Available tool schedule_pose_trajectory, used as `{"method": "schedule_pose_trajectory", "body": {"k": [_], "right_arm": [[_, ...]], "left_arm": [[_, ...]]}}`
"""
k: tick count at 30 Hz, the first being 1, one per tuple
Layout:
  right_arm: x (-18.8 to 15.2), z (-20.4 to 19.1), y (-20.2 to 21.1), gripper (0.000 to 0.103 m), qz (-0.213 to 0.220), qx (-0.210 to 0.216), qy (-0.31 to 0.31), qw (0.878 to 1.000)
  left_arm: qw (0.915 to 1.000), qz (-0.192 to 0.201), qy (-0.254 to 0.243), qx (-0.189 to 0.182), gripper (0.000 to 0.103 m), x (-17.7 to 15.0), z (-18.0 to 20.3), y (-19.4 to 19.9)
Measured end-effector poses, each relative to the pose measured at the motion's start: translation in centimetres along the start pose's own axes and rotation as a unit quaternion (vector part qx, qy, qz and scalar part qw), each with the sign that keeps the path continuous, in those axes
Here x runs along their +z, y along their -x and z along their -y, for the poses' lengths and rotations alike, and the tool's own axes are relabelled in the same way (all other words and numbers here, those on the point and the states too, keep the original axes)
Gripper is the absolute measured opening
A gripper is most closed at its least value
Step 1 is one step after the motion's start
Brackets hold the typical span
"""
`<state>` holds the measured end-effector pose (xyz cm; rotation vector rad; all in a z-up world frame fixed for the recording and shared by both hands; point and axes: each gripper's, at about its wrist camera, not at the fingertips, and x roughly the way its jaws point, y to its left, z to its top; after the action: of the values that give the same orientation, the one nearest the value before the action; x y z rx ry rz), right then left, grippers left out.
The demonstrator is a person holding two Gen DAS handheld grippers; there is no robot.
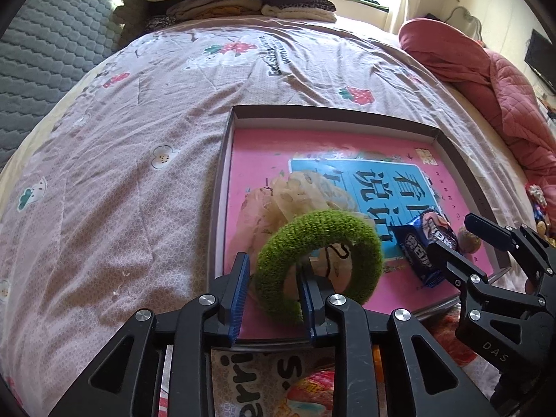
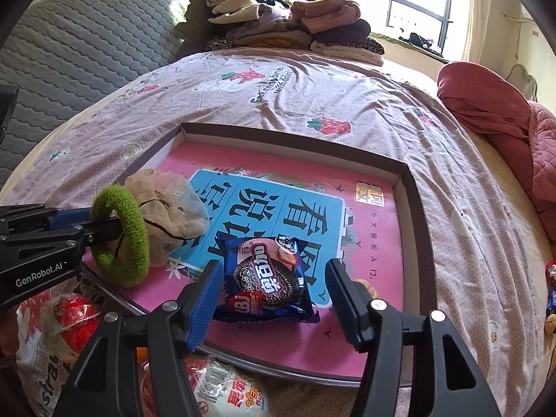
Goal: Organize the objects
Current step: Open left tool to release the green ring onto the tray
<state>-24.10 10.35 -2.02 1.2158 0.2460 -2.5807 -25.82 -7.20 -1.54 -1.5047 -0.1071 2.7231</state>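
The left gripper has its blue-padded jaws a little apart, and one side of a green knitted scrunchie sits between them: the inner finger passes through the ring, the outer one stands beside it with a sliver of gap, so the pads straddle the band rather than squeeze it. The scrunchie stands on edge at the near left corner of a shallow cardboard box lid, leaning against a beige mesh scrunchie that lies on the pink printed sheet lining the lid. The gripper angles steeply down from the near edge. To its right, the right gripper also tilts down over the near rim, jaws spread wide and clear of a blue packet of sandwich cookies that lies flat on the sheet between them; neither pad touches the wrapper. The lid rests on a strawberry-print bedcover. Just outside its near rim lie a red-and-white wrapped snack and a red item in clear wrap. Folded clothes are stacked at the far end of the bed, and a crumpled pink quilt lies at the right.
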Motion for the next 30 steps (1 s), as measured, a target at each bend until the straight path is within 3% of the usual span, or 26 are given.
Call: {"method": "schedule_pose_trajectory", "body": {"k": [5,28,30], "right_arm": [[0.0,0.1,0.7,0.06,0.005,-0.001,-0.001,1.0],[0.2,0.9,4.3,0.06,0.032,-0.001,-0.013,0.999],[0.3,1.0,4.7,0.06,0.035,-0.002,-0.014,0.999]], "left_arm": [[0.9999,0.005,-0.009,-0.003,0.034,-0.1,0.8,0.5],[0.9991,0.034,-0.025,-0.009,0.035,0.2,3.0,4.2],[0.9989,0.037,-0.027,-0.009,0.04,0.3,3.2,4.6]]}}
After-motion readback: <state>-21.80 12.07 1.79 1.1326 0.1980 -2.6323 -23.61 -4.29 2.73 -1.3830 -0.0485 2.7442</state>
